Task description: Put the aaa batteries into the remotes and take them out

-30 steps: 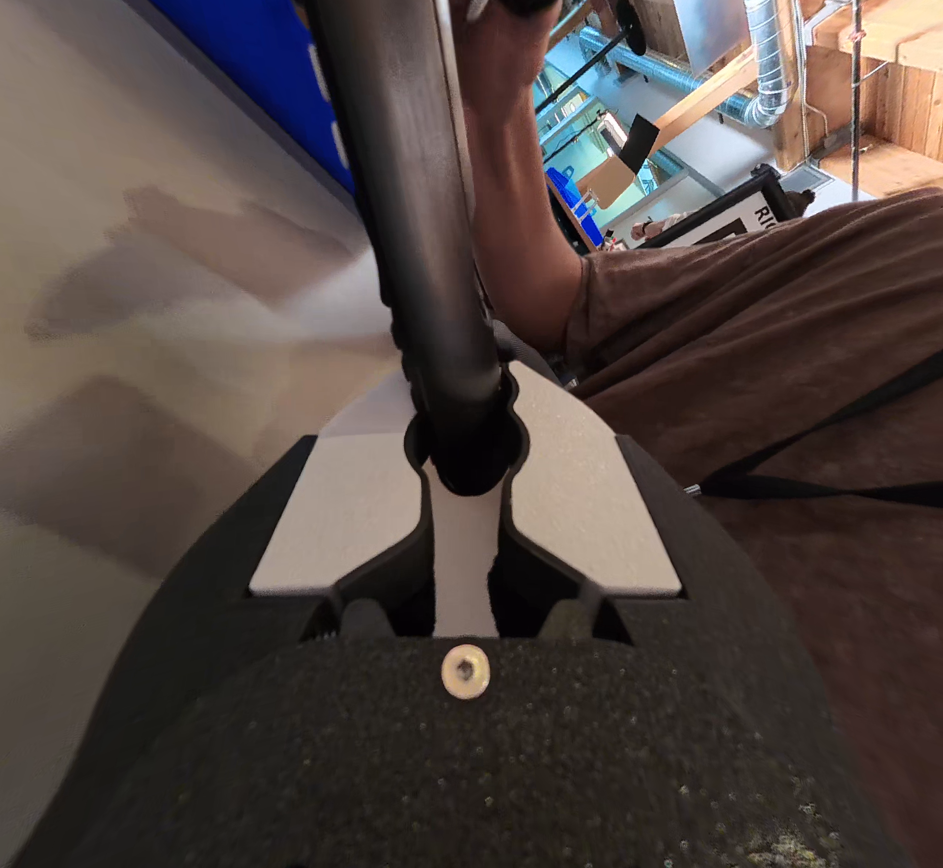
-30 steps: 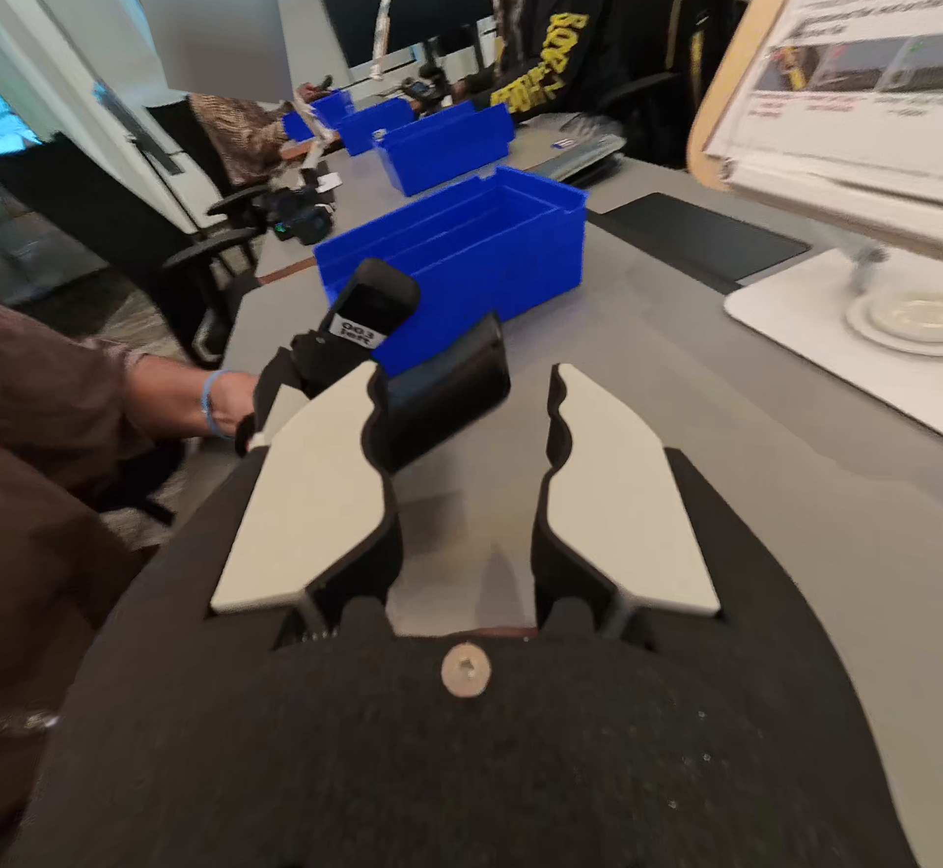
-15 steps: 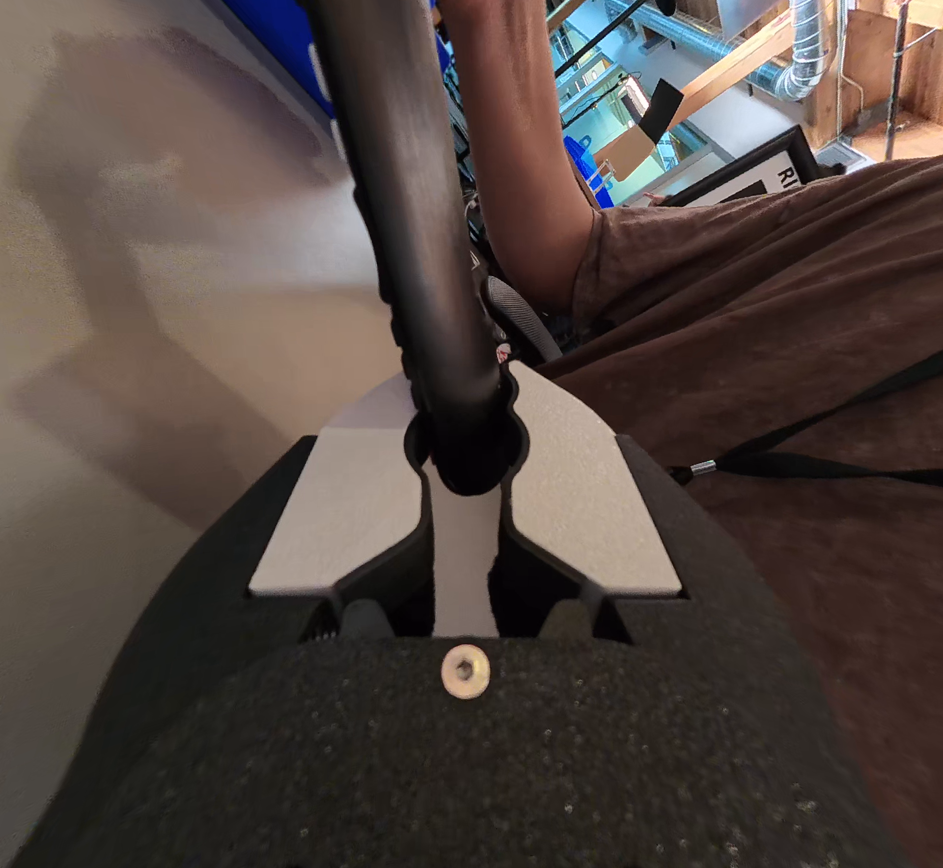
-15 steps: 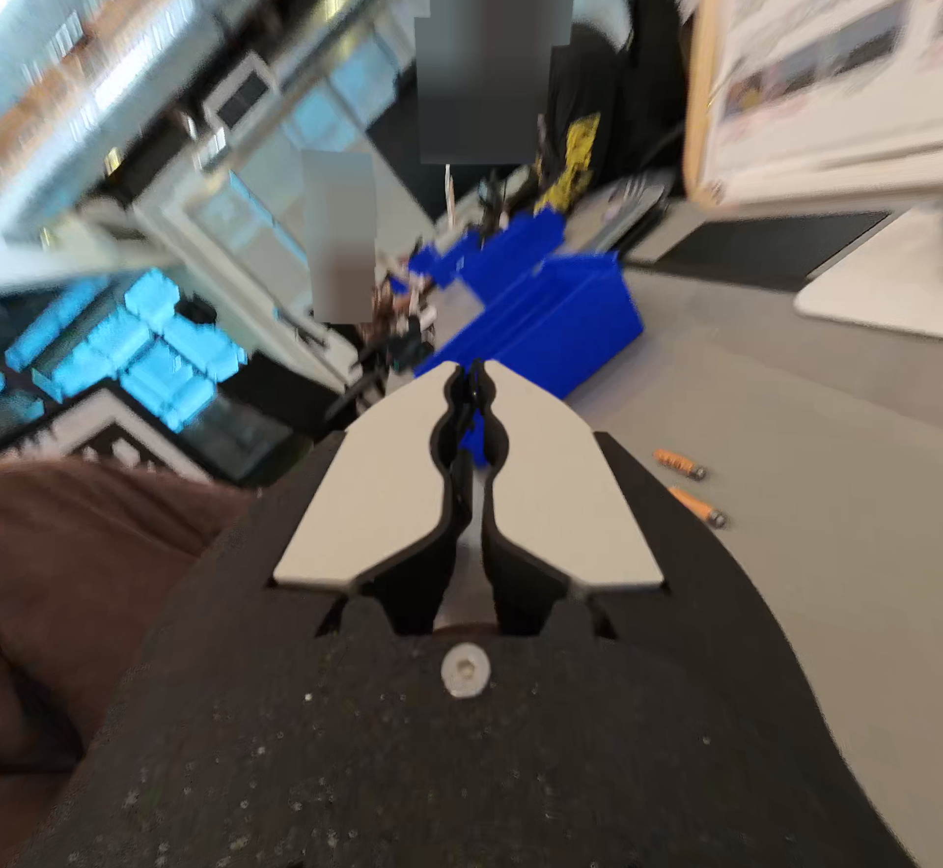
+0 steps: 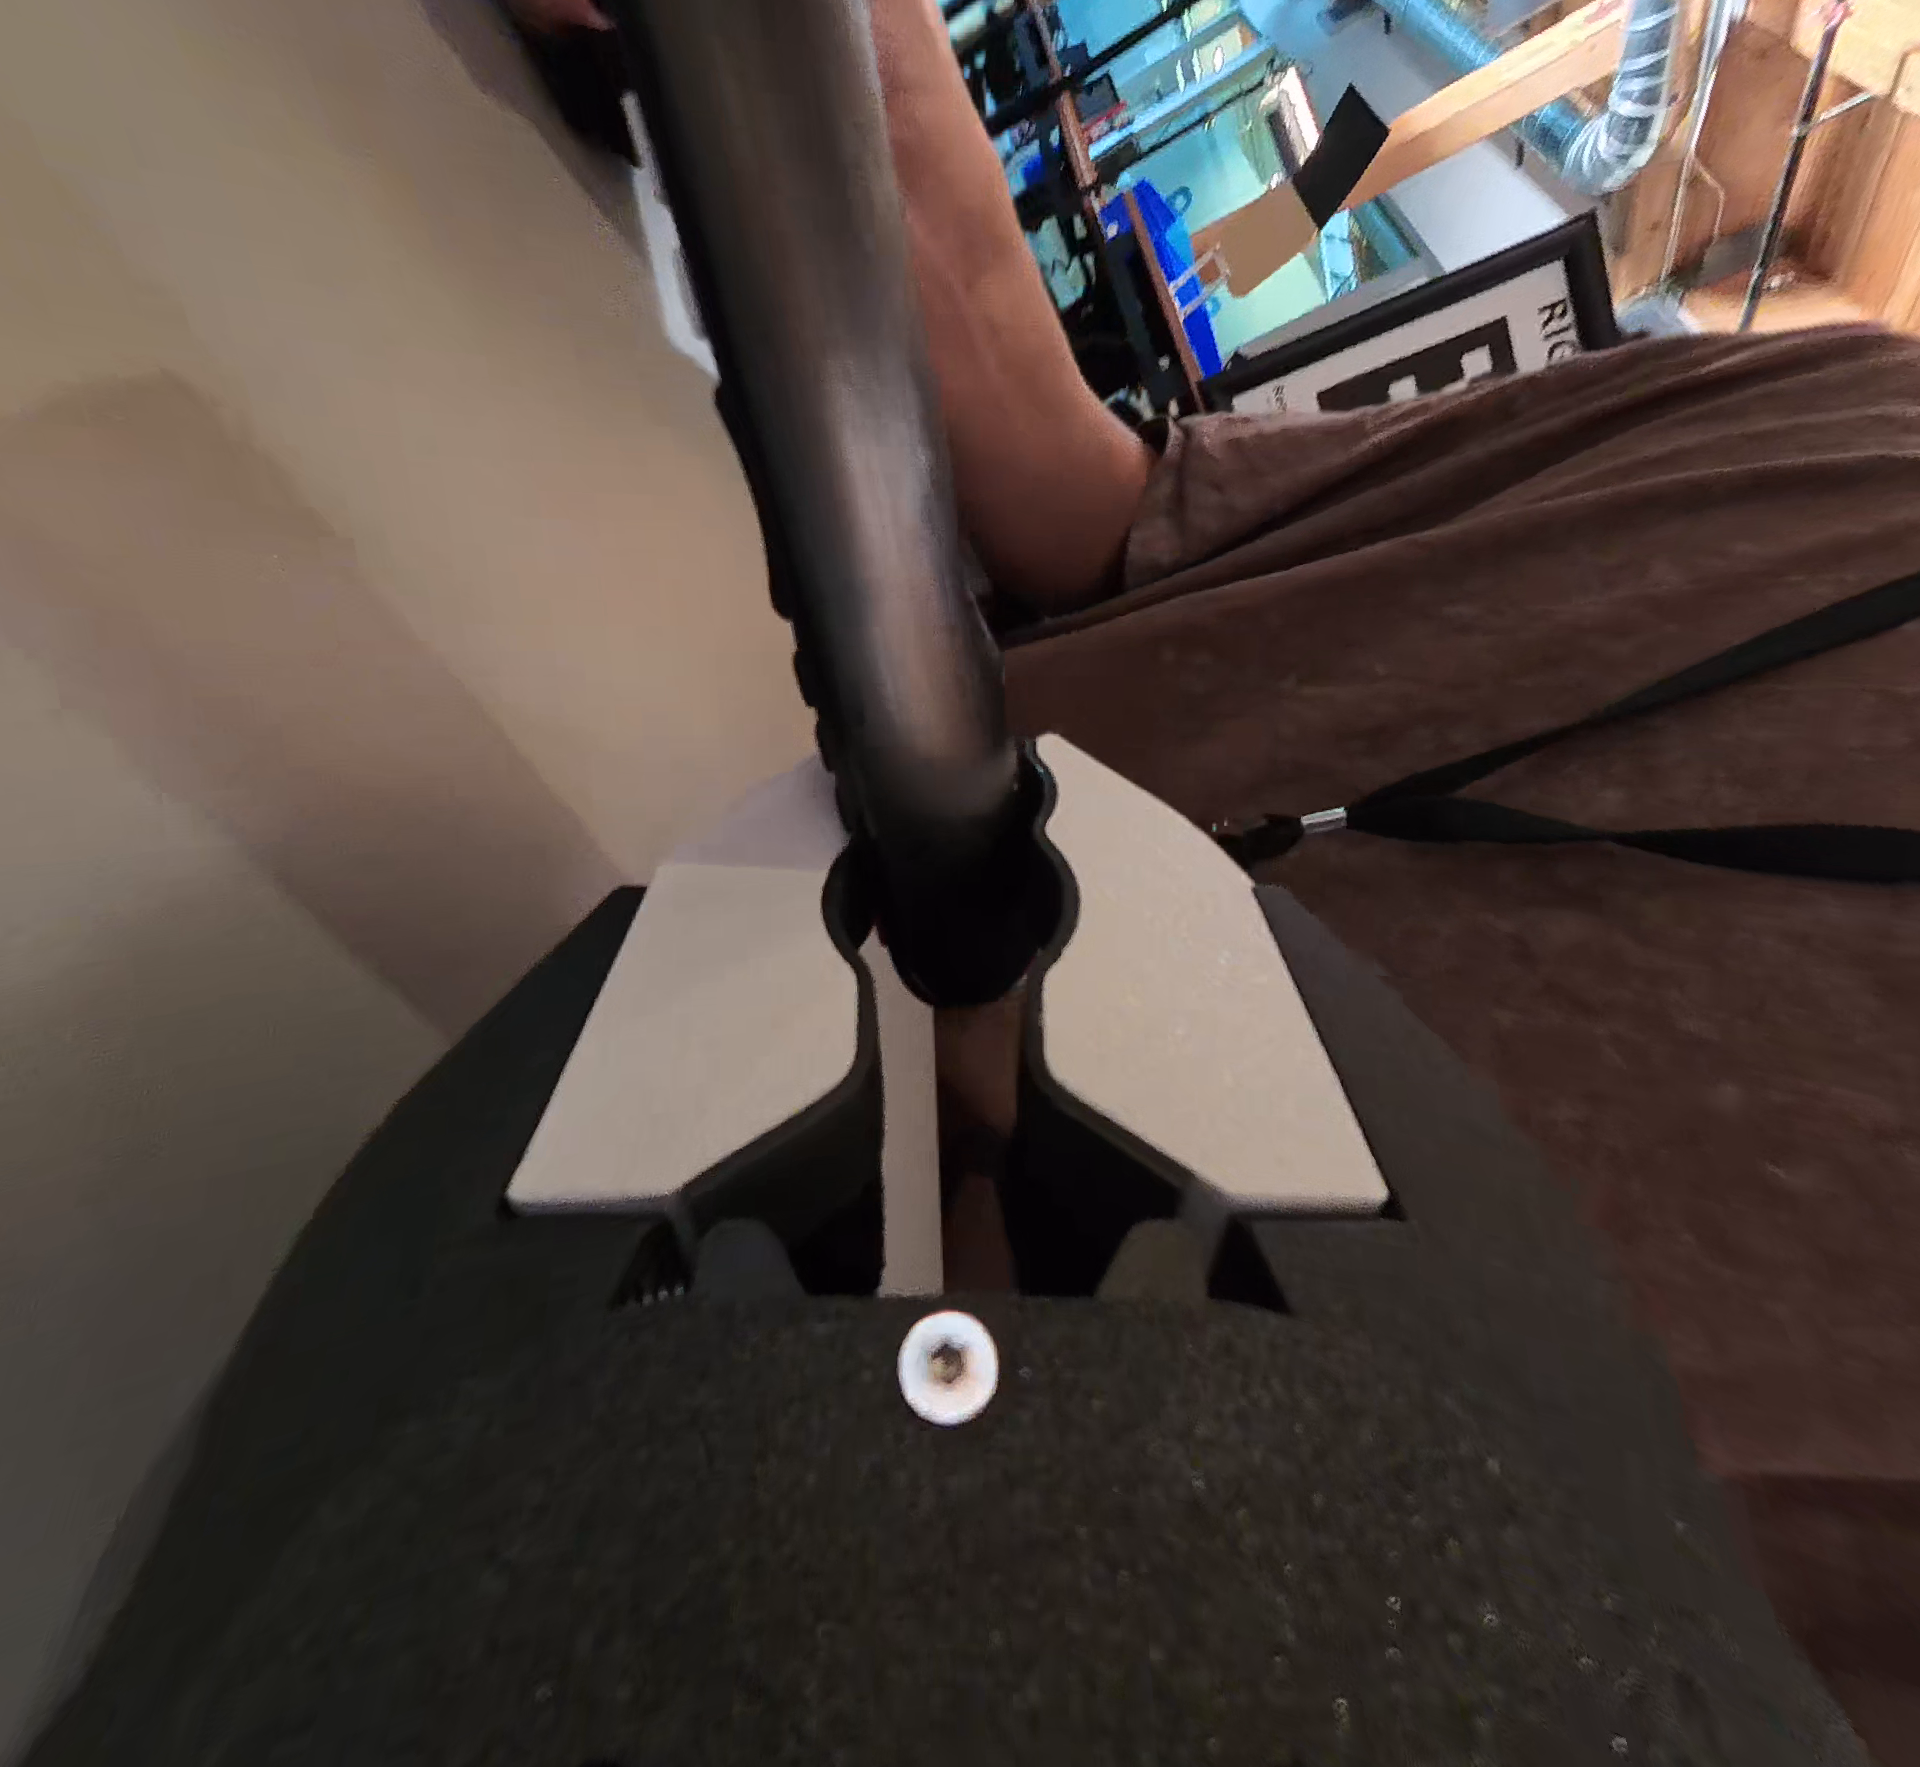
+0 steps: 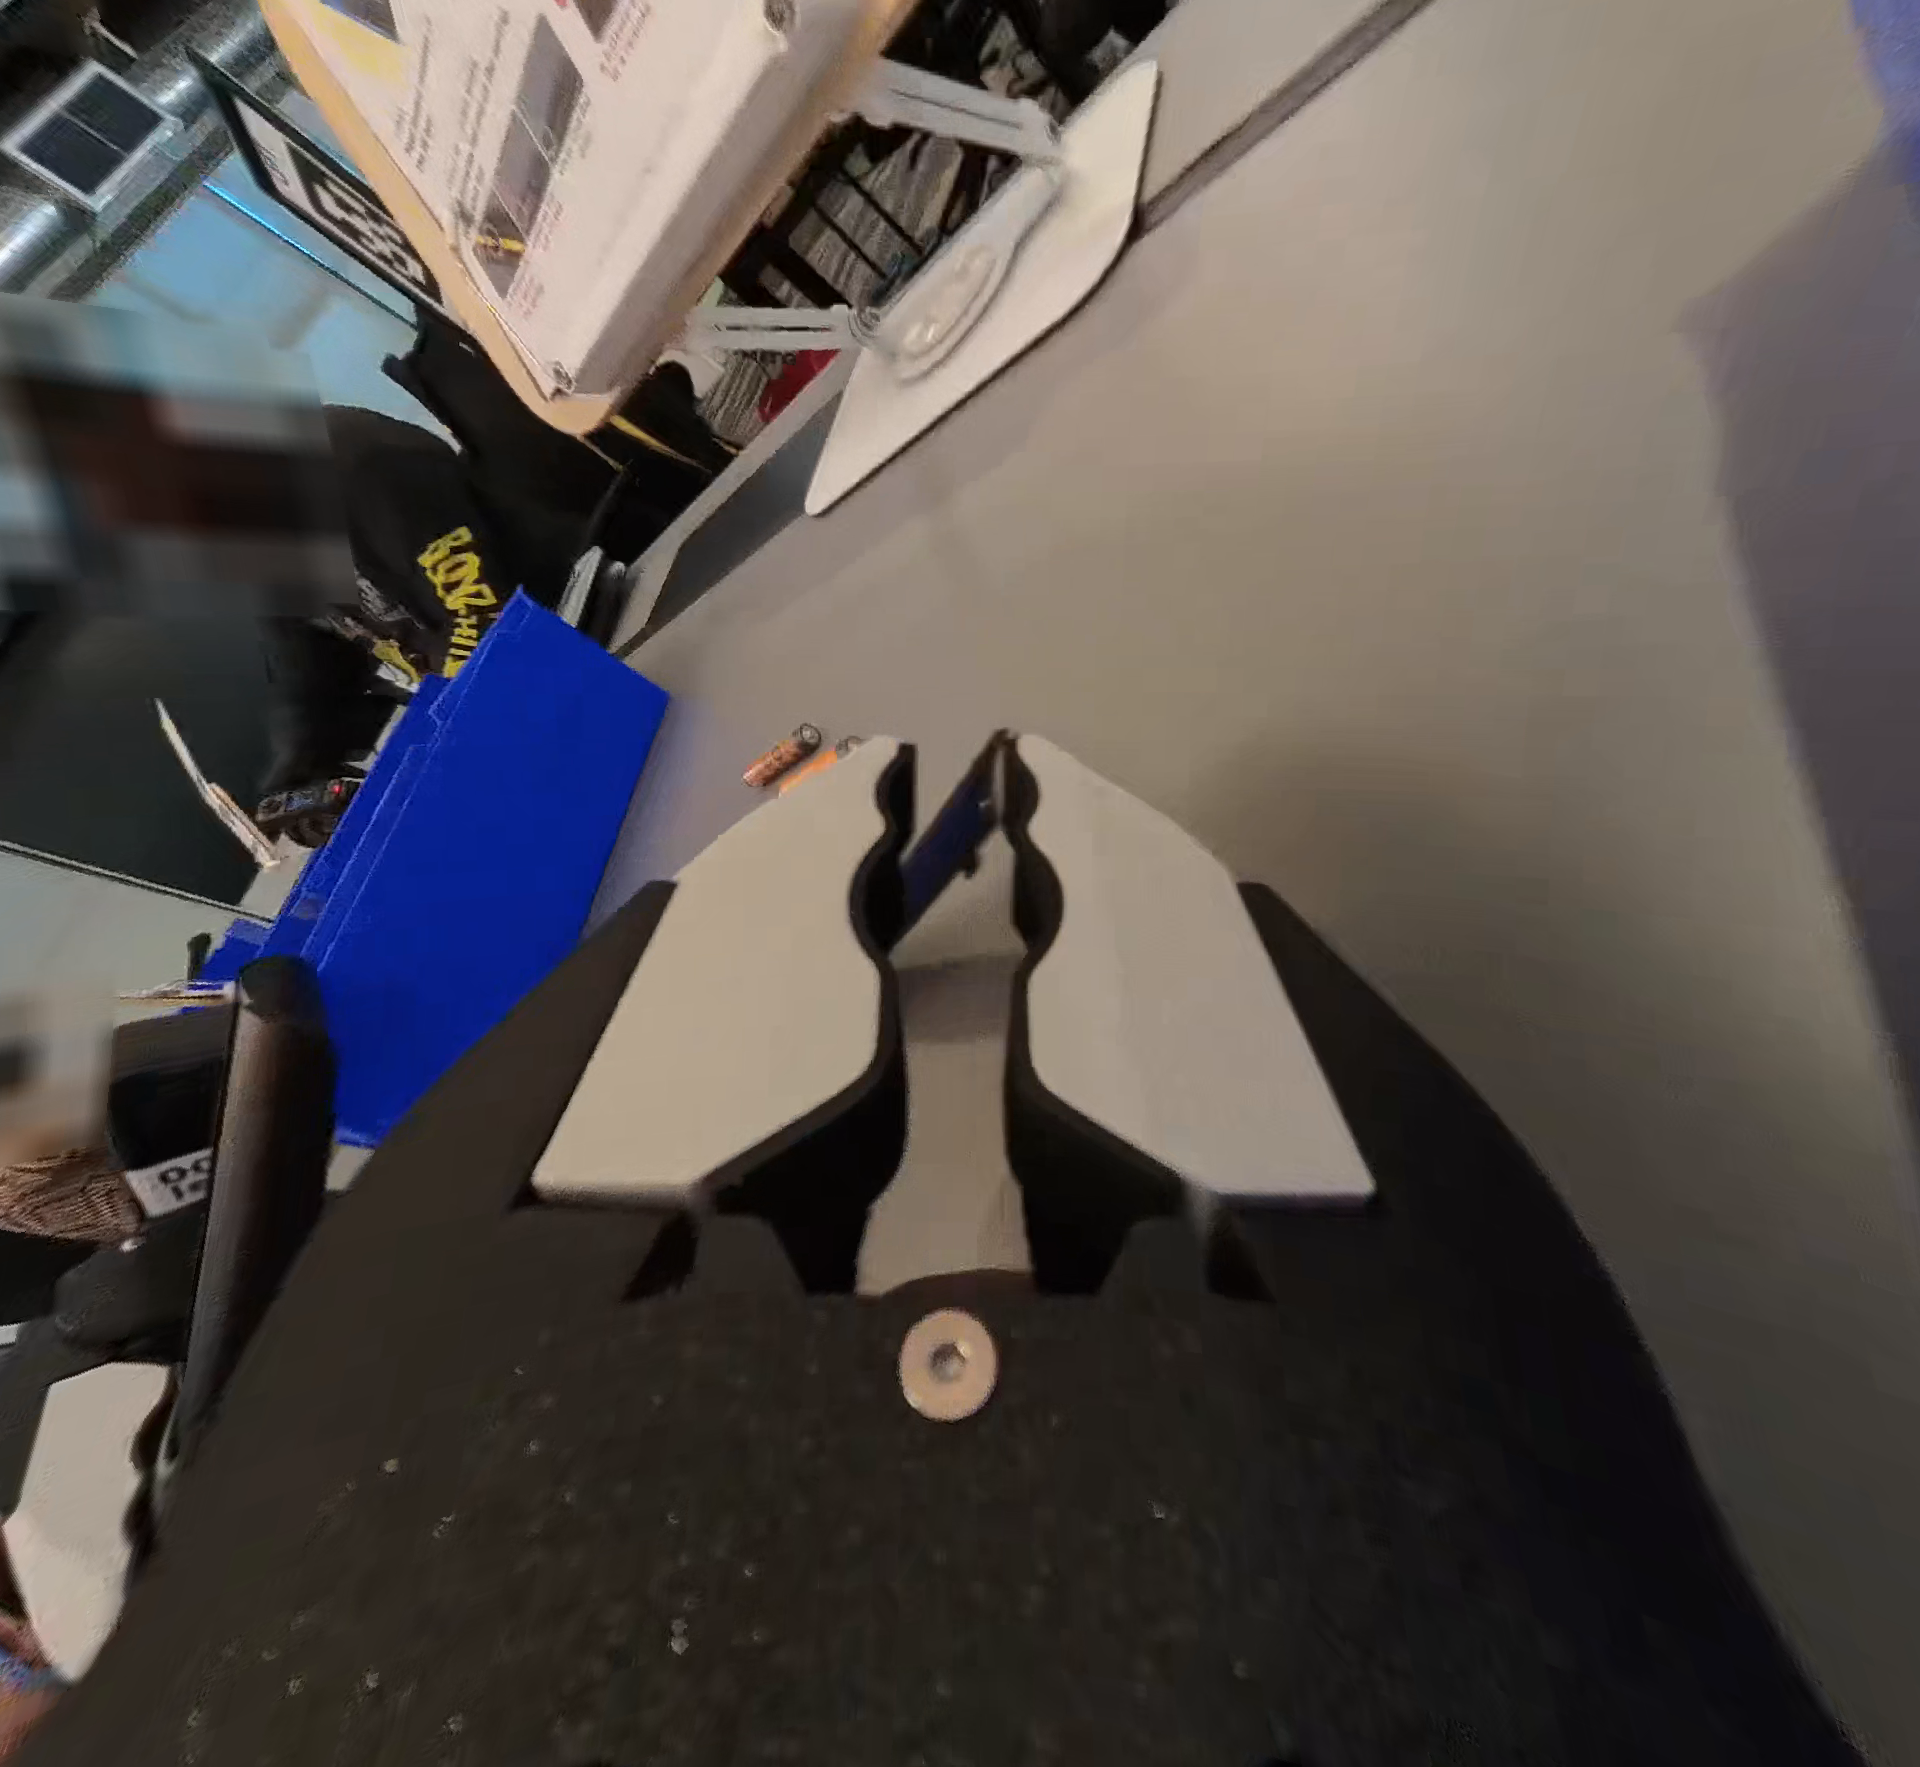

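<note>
Left wrist view: left gripper (image 5: 940,870) is clamped on one end of a long dark remote (image 5: 800,346), which runs up and away from the fingers, close beside the pale table (image 5: 260,470) on the left. A person's forearm (image 5: 977,294) and brown shirt (image 5: 1507,678) fill the right side. Whether the battery bay is open I cannot tell; that face is not shown. Right wrist view: right gripper (image 6: 951,756) is at a narrow gap, pinching nothing I can confirm; a dark blue strip shows between the tips but I can't say what it is. Two orange batteries (image 6: 784,756) lie on the grey table (image 6: 1351,574) just beyond the left fingertip, right of the blue bin (image 6: 478,886). The remote (image 6: 249,1135) shows again at near left in the other gripper. A tilted board on a white stand (image 6: 987,294) sits far behind. Frame is smeared, so the tool is likely mid-swing. My read: next step is picking a battery. To do it well: let the motion settle, open a little wider than the battery, come down square across its middle, and close on one battery only, since the pair lie nearly touching. Keep the remote steady and rolled so the bay faces the incoming battery. Risk: round cells roll if nudged by a fingertip.
</note>
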Demonstrator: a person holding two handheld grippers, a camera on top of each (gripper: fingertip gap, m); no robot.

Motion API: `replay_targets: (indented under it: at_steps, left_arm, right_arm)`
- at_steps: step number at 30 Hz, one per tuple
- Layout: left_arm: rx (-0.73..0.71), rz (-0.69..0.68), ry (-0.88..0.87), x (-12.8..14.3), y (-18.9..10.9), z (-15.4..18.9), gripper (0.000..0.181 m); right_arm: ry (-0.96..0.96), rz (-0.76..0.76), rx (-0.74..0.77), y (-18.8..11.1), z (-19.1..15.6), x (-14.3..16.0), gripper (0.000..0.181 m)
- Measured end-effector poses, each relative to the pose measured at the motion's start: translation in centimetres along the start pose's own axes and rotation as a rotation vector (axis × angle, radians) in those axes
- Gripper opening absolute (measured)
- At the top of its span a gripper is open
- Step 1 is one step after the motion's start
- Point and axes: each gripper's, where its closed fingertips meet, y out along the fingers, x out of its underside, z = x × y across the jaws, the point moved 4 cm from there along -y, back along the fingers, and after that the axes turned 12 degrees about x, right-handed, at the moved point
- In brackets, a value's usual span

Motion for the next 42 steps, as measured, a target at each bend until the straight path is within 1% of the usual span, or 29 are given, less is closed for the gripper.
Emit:
replay_targets:
  at_steps: [1,3,4,5,7,8,9,10,11,12,13,14,15,16,17,18,19,21,23,24,25,26,27,28,31,33,35,40,42]
  left_arm:
    - [-0.002,-0.022,0.003,0.0,0.1,0.0,0.025]
    - [0.015,-0.067,0.003,-0.1,0.3,0.5,0.025]
    - [0.028,-0.090,-0.001,-0.2,0.4,0.8,0.025]
    - [0.033,-0.120,-0.003,-0.3,0.4,1.2,0.025]
    - [0.021,-0.190,-0.010,-0.4,0.3,1.7,0.025]
    - [0.015,-0.224,-0.017,-0.5,0.2,2.0,0.025]
    - [0.007,-0.255,-0.026,-0.6,0.1,2.2,0.025]
    - [0.005,-0.284,-0.037,-0.7,0.0,2.5,0.025]
    - [0.008,-0.304,-0.054,-0.9,0.0,2.6,0.025]
    - [0.007,-0.325,-0.074,-1.0,-0.1,2.7,0.025]
    - [0.002,-0.354,-0.092,-1.0,-0.2,2.6,0.025]
    - [-0.006,-0.390,-0.112,-1.0,-0.2,2.4,0.025]
    - [-0.010,-0.427,-0.129,-0.9,-0.2,2.3,0.025]
    - [-0.006,-0.454,-0.146,-0.8,0.0,2.2,0.025]
    - [-0.003,-0.479,-0.165,-0.8,0.2,2.1,0.025]
    - [-0.002,-0.498,-0.184,-0.9,0.4,1.9,0.025]
    - [-0.001,-0.518,-0.201,-0.9,0.6,1.8,0.025]
    - [0.009,-0.556,-0.221,-1.0,1.1,1.7,0.025]
    - [0.027,-0.572,-0.242,-1.2,1.5,1.5,0.025]
    - [0.034,-0.575,-0.250,-1.4,1.7,1.5,0.025]
    - [0.044,-0.578,-0.251,-1.6,1.9,1.5,0.026]
    - [0.047,-0.593,-0.255,-1.6,2.1,1.5,0.026]
    - [0.029,-0.612,-0.251,-1.6,2.1,1.3,0.026]
    - [0.019,-0.611,-0.246,-1.6,2.2,1.2,0.026]
    - [0.013,-0.529,-0.217,-2.6,1.7,1.0,0.028]
    - [-0.009,-0.468,-0.121,-3.5,1.0,1.0,0.032]
    - [-0.049,-0.396,0.000,-4.5,0.3,1.1,0.046]
    - [-0.233,-0.170,0.457,-6.5,-0.3,0.7,0.074]
    - [-0.307,-0.058,0.626,-7.2,-0.1,0.4,0.077]
  right_arm:
    - [0.002,-0.008,0.001,0.0,0.0,0.2,0.027]
    - [-0.023,0.004,-0.023,-0.4,-0.4,-0.2,0.038]
    - [-0.071,-0.011,-0.015,-0.5,-0.6,-0.1,0.050]
    - [-0.133,-0.046,-0.023,-0.6,-1.0,0.2,0.056]
    - [-0.263,-0.104,-0.073,-1.4,-2.4,0.8,0.073]
    - [-0.362,-0.127,-0.111,-2.1,-3.4,1.1,0.078]
    - [-0.495,-0.160,-0.147,-2.9,-4.4,1.5,0.080]
    - [-0.631,-0.176,-0.147,-3.6,-5.1,1.6,0.084]
    - [-0.772,-0.185,-0.234,-4.6,-6.6,1.9,0.084]
    - [-0.914,-0.213,-0.377,-6.1,-8.6,2.6,0.083]
    - [-1.089,-0.229,-0.484,-7.7,-10.2,3.4,0.082]
    - [-1.302,-0.229,-0.541,-8.8,-11.2,4.3,0.082]
    - [-1.506,-0.232,-0.548,-9.4,-11.6,5.1,0.079]
    - [-1.675,-0.206,-0.514,-9.4,-12.0,5.4,0.073]
    - [-1.786,-0.177,-0.505,-9.1,-12.4,5.7,0.070]
    - [-1.825,-0.206,-0.558,-8.9,-12.7,6.4,0.066]
    - [-1.839,-0.297,-0.619,-8.8,-12.7,7.2,0.061]
    - [-1.883,-0.477,-0.639,-8.0,-11.9,8.6,0.073]
    - [-1.959,-0.574,-0.624,-7.1,-11.0,9.9,0.079]
    - [-1.980,-0.604,-0.626,-6.8,-10.6,10.5,0.079]
    - [-1.995,-0.621,-0.627,-6.6,-10.4,11.1,0.074]
    - [-2.010,-0.620,-0.620,-6.3,-10.2,11.4,0.064]
    - [-2.028,-0.617,-0.607,-6.2,-10.0,11.6,0.059]
    - [-2.026,-0.612,-0.588,-6.1,-9.8,11.6,0.059]
    - [-1.944,-0.603,-0.587,-6.4,-9.4,11.3,0.058]
    - [-1.844,-0.605,-0.609,-6.7,-9.1,10.7,0.058]
    - [-1.744,-0.617,-0.615,-6.8,-8.5,10.0,0.057]
    - [-1.499,-0.603,-0.665,-7.0,-8.4,8.1,0.057]
    - [-1.434,-0.588,-0.680,-7.1,-8.8,7.6,0.057]
